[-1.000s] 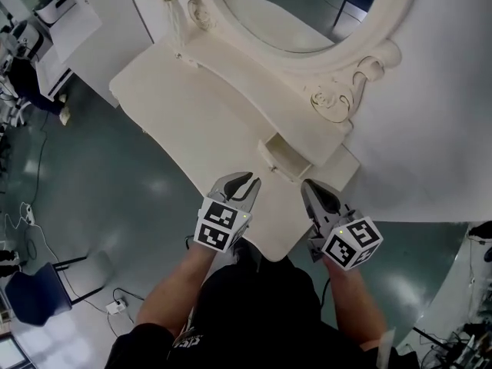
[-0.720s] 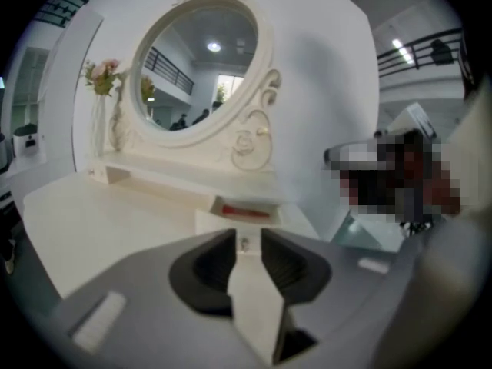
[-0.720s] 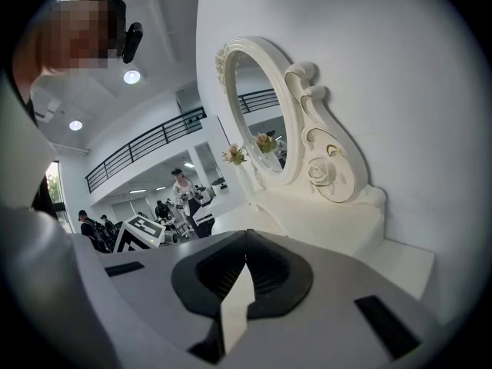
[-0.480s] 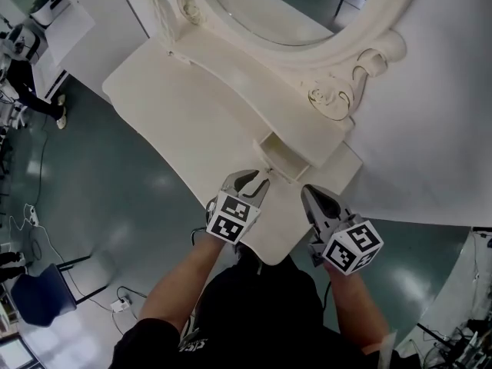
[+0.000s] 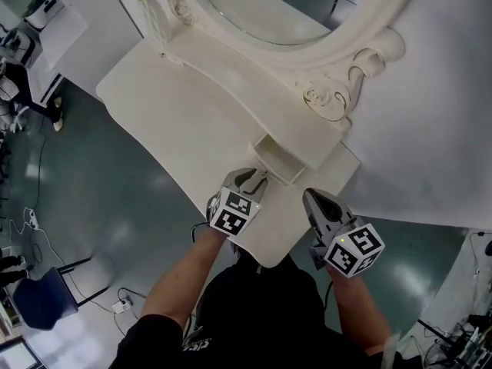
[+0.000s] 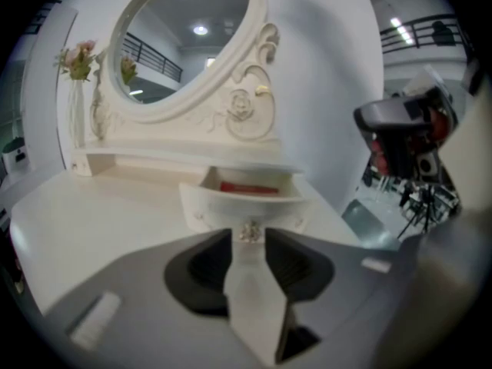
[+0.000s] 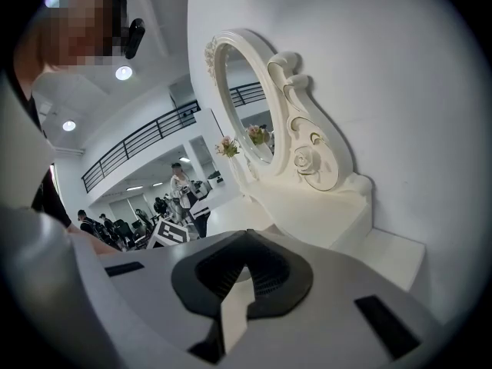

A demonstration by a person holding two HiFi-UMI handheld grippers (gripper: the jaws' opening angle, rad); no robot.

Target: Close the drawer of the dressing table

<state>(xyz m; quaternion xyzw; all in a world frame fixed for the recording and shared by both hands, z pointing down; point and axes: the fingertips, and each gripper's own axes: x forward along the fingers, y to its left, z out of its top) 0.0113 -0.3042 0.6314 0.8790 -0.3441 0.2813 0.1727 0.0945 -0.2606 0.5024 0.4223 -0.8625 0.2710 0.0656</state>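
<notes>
Open drawer [image 6: 231,204], knob [image 6: 250,231] seemingly between left gripper [image 6: 247,235] jaws, just opening

A glossy grey-green floor [image 5: 92,206] fills the left of the head view, with a blue chair [image 5: 36,302] at lower left. A white wall [image 5: 438,114] takes up the right side. In the right gripper view, round ceiling lights [image 7: 123,73] shine above a railed balcony [image 7: 146,142] at left.

Bright overhead light, fisheye edges
</notes>
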